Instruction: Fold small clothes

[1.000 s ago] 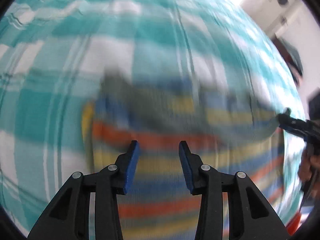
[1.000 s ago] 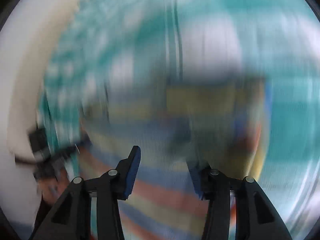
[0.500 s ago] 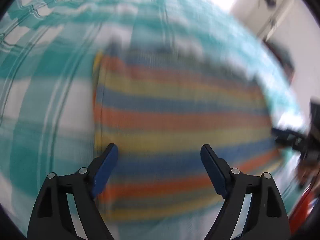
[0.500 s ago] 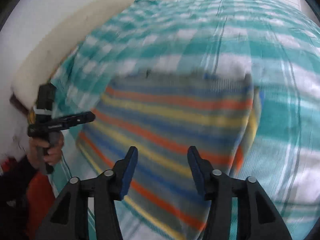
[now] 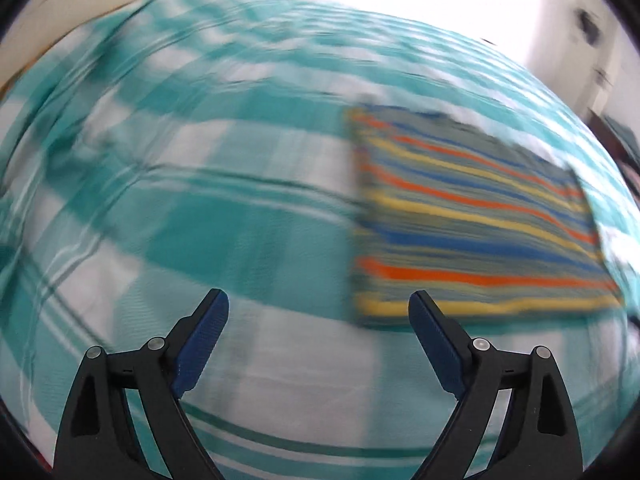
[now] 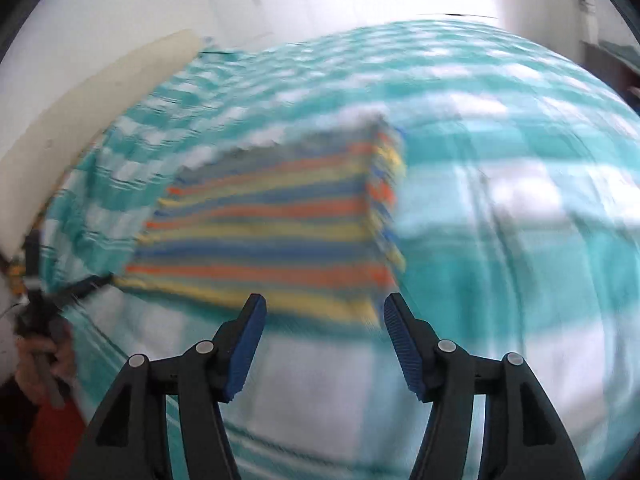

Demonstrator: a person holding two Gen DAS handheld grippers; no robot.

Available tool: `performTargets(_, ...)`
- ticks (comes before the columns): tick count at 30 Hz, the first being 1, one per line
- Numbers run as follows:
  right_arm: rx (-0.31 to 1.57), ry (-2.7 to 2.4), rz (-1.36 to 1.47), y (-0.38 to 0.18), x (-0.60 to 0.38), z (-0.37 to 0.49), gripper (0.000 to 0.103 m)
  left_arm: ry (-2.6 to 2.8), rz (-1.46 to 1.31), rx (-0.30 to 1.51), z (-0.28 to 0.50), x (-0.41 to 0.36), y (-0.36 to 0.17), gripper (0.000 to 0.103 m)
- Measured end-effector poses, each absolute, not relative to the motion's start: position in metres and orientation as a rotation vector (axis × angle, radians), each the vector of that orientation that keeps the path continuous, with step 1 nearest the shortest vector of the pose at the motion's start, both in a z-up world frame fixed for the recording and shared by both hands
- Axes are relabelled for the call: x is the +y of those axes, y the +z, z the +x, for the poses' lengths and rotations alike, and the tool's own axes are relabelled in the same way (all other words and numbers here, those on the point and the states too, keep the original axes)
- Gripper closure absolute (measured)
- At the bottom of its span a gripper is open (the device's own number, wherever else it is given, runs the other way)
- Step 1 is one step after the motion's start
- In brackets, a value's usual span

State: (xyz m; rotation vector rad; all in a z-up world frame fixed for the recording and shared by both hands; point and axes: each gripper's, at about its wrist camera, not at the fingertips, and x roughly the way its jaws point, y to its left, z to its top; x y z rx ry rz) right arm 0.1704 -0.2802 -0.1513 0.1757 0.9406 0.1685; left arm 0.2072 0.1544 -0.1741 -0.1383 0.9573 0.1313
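A folded striped garment (image 5: 472, 216), with orange, yellow, blue and grey bands, lies flat on the teal-and-white checked bedspread (image 5: 200, 184). My left gripper (image 5: 318, 312) is open and empty, above the bedspread to the garment's left. My right gripper (image 6: 324, 314) is open and empty, just in front of the garment's (image 6: 272, 224) near edge. The left gripper (image 6: 60, 292) also shows at the far left of the right wrist view, near the garment's left corner. Both views are blurred by motion.
A cream headboard or cushion (image 6: 80, 120) runs along the bedspread's (image 6: 500, 200) left side against a white wall. Dark furniture (image 5: 616, 132) stands at the right edge of the left wrist view.
Both grippers have opened wider and pulled back from the garment. The left gripper has swung left, so the garment now sits at the right of its view.
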Motion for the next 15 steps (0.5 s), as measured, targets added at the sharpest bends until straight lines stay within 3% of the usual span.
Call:
performTargets(4,0.997,0.096,0.171,-0.177,-0.288,0.142,0.041,0.233,-0.184,1.050,0.222,0.201,-0.217,0.000)
performTargets(7,0.995,0.112,0.141,-0.183,-0.282,0.147,0.029,0.219,-0.217,1.002,0.220,0.205,-0.225,0.000)
performTargets(9,0.999,0.122,0.083,-0.189,-0.270,0.152,0.014,0.236,-0.175,0.999,0.220,0.199,-0.224,0.000)
performTargets(15,0.968,0.112,-0.034,-0.200,-0.248,0.152,0.006,0.226,-0.193,0.999,0.220,0.202,-0.223,0.000)
